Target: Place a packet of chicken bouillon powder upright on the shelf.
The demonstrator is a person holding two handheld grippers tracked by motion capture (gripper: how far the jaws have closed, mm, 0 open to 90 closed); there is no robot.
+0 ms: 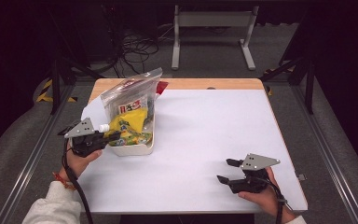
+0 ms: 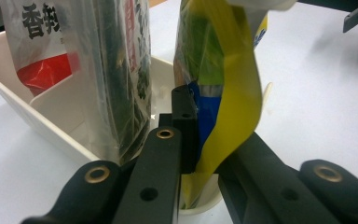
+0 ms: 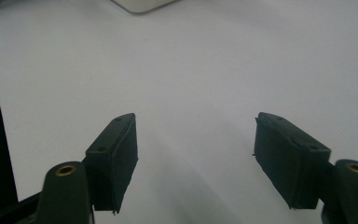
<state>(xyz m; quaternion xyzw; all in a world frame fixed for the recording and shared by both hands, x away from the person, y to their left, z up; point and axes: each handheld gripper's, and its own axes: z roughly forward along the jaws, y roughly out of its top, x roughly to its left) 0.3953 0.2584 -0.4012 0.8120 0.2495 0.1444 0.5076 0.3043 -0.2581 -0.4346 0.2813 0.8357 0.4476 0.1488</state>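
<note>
Yellow snack pouch point(image 1: 129, 122) upright in white bin point(image 1: 135, 149), left claw point(image 1: 114, 136) clamping its edge.

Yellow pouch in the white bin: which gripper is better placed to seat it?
Left. The left gripper is shut on the yellow pouch at the white bin; the right gripper rests open, far across the table.

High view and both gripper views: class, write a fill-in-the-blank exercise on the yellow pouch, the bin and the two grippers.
1. The left gripper is shut on the ____ pouch.
2. The pouch stands in a white ____.
3. The right gripper has its jaws ____, with nothing between them.
4. Behind the pouch, the bin holds a clear ____.

Missing words: yellow; bin; open; bag
</note>
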